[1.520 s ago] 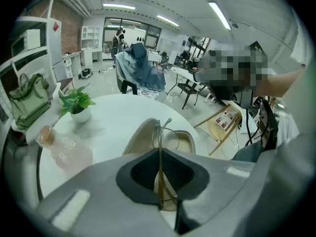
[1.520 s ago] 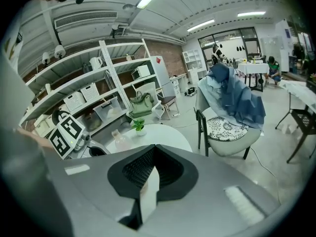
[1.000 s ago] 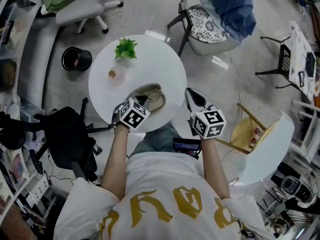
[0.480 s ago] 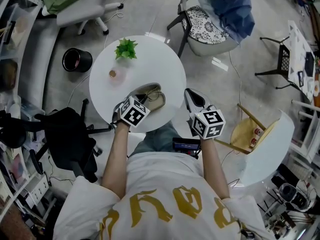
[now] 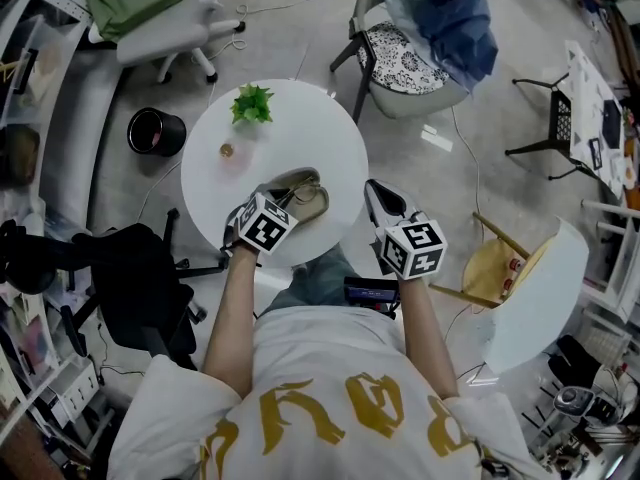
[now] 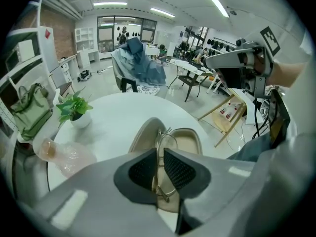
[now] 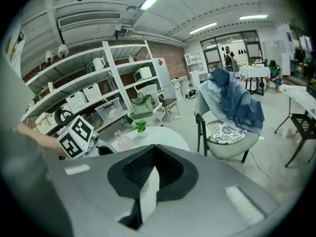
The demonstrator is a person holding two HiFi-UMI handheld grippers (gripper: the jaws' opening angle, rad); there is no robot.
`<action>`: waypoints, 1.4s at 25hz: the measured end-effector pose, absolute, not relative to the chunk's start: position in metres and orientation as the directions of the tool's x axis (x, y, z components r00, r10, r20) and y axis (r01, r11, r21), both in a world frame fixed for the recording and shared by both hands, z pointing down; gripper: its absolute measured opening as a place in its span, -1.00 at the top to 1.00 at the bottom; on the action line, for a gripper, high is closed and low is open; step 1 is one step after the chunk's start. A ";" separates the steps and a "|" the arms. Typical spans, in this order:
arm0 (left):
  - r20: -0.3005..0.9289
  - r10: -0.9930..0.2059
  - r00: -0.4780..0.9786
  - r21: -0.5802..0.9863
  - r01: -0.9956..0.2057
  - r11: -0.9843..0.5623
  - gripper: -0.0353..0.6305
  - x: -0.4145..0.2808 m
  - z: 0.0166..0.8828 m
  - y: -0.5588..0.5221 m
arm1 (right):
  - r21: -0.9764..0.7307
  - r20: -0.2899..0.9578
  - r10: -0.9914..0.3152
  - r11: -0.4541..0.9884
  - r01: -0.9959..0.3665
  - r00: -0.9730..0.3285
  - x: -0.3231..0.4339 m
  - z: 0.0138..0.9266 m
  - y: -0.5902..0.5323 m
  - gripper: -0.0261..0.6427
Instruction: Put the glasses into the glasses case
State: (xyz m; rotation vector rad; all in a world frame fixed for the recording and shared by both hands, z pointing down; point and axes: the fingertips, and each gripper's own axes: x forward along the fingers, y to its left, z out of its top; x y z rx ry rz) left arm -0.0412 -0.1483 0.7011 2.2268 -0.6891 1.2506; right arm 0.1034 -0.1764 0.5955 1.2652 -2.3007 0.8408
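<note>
An open beige glasses case [image 5: 300, 194] lies on the round white table [image 5: 300, 128] near its front edge. In the left gripper view the case [image 6: 185, 138] sits just beyond the jaws, lid up at the left. The thin wire-framed glasses [image 6: 164, 138] hang over the case's hollow. My left gripper [image 6: 160, 157] is shut on the frame's wire, and it [image 5: 284, 206] reaches over the case from the near side. My right gripper [image 5: 378, 190] hovers off the table's right edge; its jaws [image 7: 154, 152] are shut with nothing between them.
A small potted plant [image 5: 252, 101] and a small crinkled plastic item [image 5: 226, 150] stand on the table's far left. A chair draped with blue cloth [image 5: 430, 28] is beyond the table. A black bin [image 5: 155, 131], a black office chair [image 5: 130, 278] and a yellow wooden chair [image 5: 495, 268] surround it.
</note>
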 end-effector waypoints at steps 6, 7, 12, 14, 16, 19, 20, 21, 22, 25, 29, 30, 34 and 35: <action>0.855 -0.246 0.456 0.128 -0.647 -0.752 0.79 -0.039 0.682 -0.149 | -0.310 0.559 -0.644 0.422 -0.852 -0.522 0.102 0.584 -0.168 0.84; 0.849 -0.258 0.461 0.123 -0.648 -0.752 0.80 -0.039 0.677 -0.150 | -0.310 0.555 -0.647 0.422 -0.852 -0.523 0.100 0.581 -0.166 0.84; 0.820 -0.313 0.480 0.112 -0.670 -0.734 0.89 -0.041 0.655 -0.148 | -0.299 0.526 -0.661 0.445 -0.844 -0.535 0.091 0.566 -0.158 0.84; 0.795 -0.353 0.493 0.108 -0.688 -0.718 0.89 -0.041 0.642 -0.150 | -0.290 0.514 -0.669 0.453 -0.843 -0.537 0.090 0.560 -0.155 0.84; 0.761 -0.396 0.514 0.114 -0.707 -0.698 0.89 -0.042 0.625 -0.154 | -0.286 0.502 -0.677 0.458 -0.842 -0.538 0.088 0.554 -0.153 0.84; 0.709 -0.448 0.545 0.153 -0.739 -0.656 0.89 -0.045 0.599 -0.156 | -0.282 0.482 -0.690 0.461 -0.841 -0.540 0.085 0.543 -0.148 0.84; 0.685 -0.473 0.554 0.166 -0.751 -0.640 0.89 -0.047 0.590 -0.157 | -0.281 0.475 -0.693 0.464 -0.840 -0.541 0.083 0.540 -0.146 0.84; 0.661 -0.498 0.562 0.177 -0.761 -0.624 0.89 -0.048 0.581 -0.159 | -0.279 0.469 -0.696 0.467 -0.839 -0.543 0.082 0.537 -0.144 0.84; 0.637 -0.520 0.569 0.187 -0.769 -0.612 0.89 -0.050 0.571 -0.159 | -0.277 0.462 -0.699 0.470 -0.838 -0.545 0.081 0.534 -0.142 0.84; 0.578 -0.570 0.584 0.209 -0.781 -0.589 0.89 -0.056 0.546 -0.158 | -0.270 0.447 -0.708 0.476 -0.837 -0.547 0.077 0.526 -0.135 0.84; 0.512 -0.608 0.606 0.253 -0.783 -0.568 0.89 -0.065 0.522 -0.152 | -0.257 0.432 -0.718 0.482 -0.838 -0.545 0.072 0.516 -0.128 0.84; 0.500 -0.613 0.612 0.264 -0.782 -0.565 0.89 -0.067 0.518 -0.149 | -0.249 0.430 -0.720 0.486 -0.838 -0.545 0.071 0.514 -0.127 0.84; 0.484 -0.633 0.605 0.243 -0.787 -0.566 0.89 -0.073 0.505 -0.137 | -0.225 0.413 -0.733 0.493 -0.841 -0.540 0.068 0.503 -0.123 0.84; 0.476 -0.640 0.603 0.240 -0.789 -0.565 0.89 -0.076 0.502 -0.135 | -0.223 0.406 -0.738 0.491 -0.842 -0.538 0.067 0.501 -0.122 0.84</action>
